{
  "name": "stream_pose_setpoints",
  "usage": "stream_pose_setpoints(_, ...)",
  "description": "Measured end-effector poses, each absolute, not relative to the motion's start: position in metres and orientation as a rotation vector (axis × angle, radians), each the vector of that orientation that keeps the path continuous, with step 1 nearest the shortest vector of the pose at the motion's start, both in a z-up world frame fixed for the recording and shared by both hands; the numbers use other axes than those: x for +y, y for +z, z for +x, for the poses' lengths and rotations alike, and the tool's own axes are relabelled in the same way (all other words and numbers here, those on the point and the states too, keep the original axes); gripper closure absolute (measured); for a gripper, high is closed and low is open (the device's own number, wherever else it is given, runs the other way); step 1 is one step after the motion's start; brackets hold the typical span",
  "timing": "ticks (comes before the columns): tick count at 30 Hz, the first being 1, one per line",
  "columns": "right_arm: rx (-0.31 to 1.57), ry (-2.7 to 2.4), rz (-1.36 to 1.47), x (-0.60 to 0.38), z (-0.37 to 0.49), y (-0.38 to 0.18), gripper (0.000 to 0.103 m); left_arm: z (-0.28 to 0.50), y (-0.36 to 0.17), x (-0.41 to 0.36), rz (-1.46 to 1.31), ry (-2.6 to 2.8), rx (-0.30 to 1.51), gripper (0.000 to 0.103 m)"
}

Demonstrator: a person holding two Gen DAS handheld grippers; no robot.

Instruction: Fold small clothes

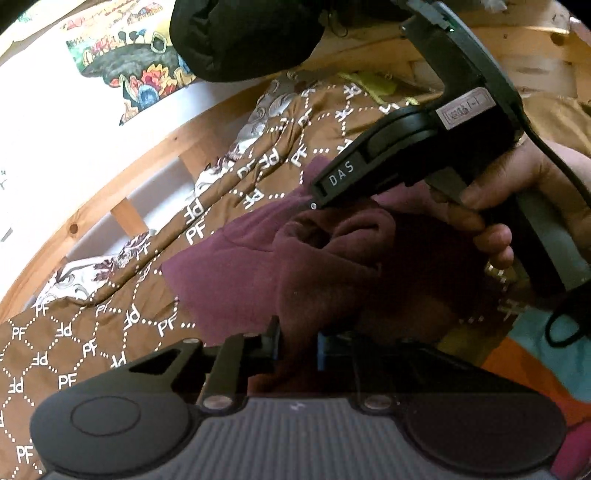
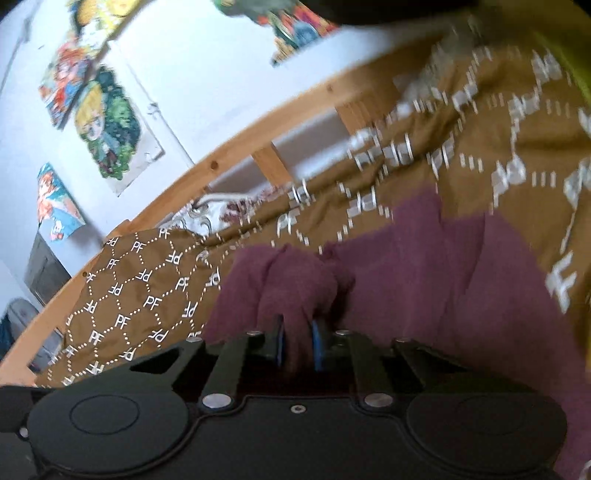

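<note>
A maroon garment (image 1: 295,273) lies bunched on a brown bedspread printed with white "PF" letters (image 1: 74,350). My left gripper (image 1: 297,347) is shut on a fold of the maroon cloth, which runs up between its blue-padded fingers. The right gripper's body, held in a bare hand (image 1: 491,192), shows at the upper right of the left wrist view with its tip down in the cloth. In the right wrist view my right gripper (image 2: 297,343) is shut on a raised bunch of the same maroon garment (image 2: 424,273).
A wooden bed rail (image 2: 221,162) runs along the far side of the bedspread (image 2: 140,280), with a white wall and colourful posters (image 2: 107,136) behind. A black padded item (image 1: 243,33) hangs above. Orange and turquoise fabric (image 1: 546,354) lies at the right.
</note>
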State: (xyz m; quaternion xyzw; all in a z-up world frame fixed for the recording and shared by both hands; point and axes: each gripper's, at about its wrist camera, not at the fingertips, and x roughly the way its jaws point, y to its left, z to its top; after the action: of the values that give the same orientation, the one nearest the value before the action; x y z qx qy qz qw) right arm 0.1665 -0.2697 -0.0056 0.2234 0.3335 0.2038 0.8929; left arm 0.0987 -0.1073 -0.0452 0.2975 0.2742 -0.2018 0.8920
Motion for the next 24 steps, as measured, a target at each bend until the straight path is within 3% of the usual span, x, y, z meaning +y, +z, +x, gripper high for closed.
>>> stream_pose_setpoints(10,0.539,0.324,0.251,-0.298,0.145,0.033,0.089,0.094,-0.043,-0.154,0.637,-0.512,0.512,0.085)
stream_pose_setpoints(24,0.583,0.188,0.183,-0.334,0.131,0.029,0.09,0.089,-0.054,-0.178,0.635,-0.592,0.513,0.085)
